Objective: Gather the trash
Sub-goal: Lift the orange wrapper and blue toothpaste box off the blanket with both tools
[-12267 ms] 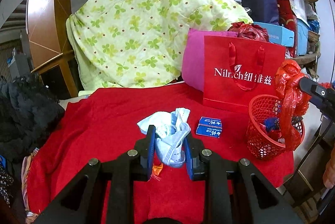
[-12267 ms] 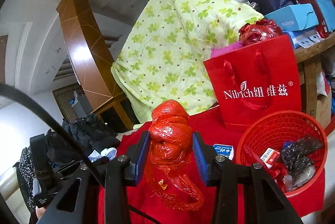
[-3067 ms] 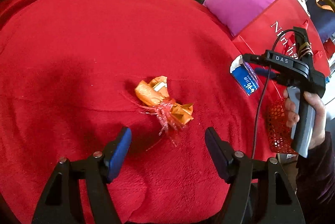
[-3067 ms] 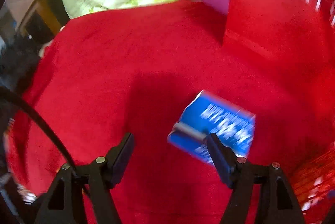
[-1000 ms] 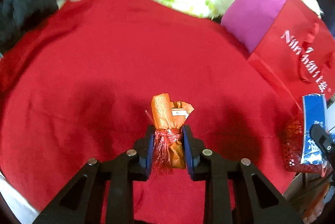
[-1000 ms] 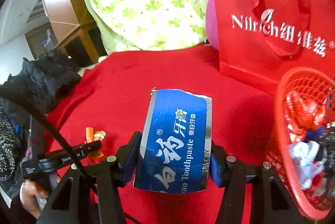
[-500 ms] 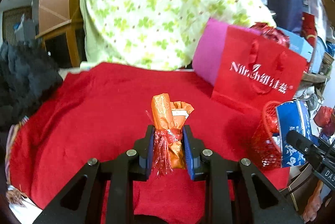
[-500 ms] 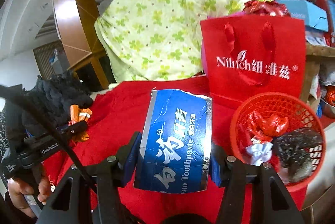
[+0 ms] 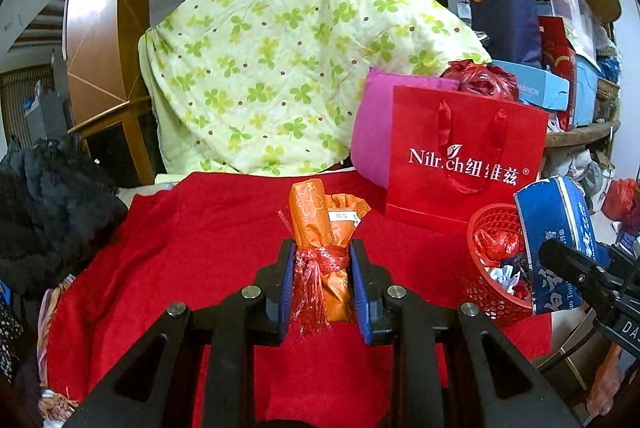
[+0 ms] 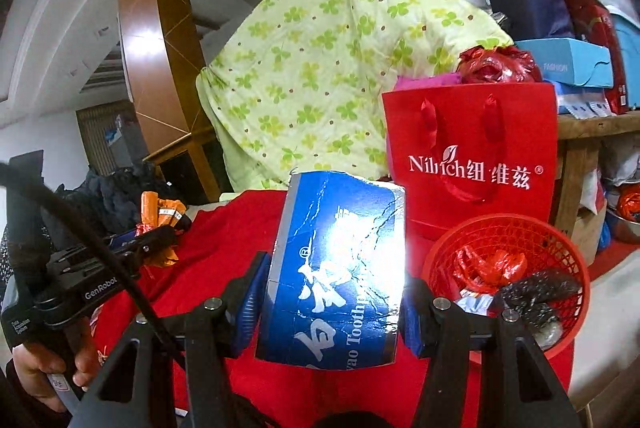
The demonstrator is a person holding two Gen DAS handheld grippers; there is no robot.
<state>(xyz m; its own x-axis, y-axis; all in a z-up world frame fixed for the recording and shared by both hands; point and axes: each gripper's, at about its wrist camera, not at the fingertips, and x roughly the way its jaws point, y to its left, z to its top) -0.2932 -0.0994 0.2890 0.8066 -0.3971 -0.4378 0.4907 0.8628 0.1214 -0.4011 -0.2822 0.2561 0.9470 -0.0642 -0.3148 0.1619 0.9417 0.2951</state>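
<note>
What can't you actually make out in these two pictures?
- Left wrist view: toothpaste box hides part of the red basket.
- Right wrist view: glare washes out the box's print.
- Right wrist view: black trash in the basket can't be identified.
- Both views: the red gift bag's contents are hidden.

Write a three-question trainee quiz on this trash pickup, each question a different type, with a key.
1. True or false: the left gripper is shut on the orange wrapper bundle.
2. What does the right gripper hold? A) red plastic bag B) blue toothpaste box C) pink cushion
3. Fill in: the trash goes into the red mesh ____.

Key: 1 true; 2 B; 3 basket.
</note>
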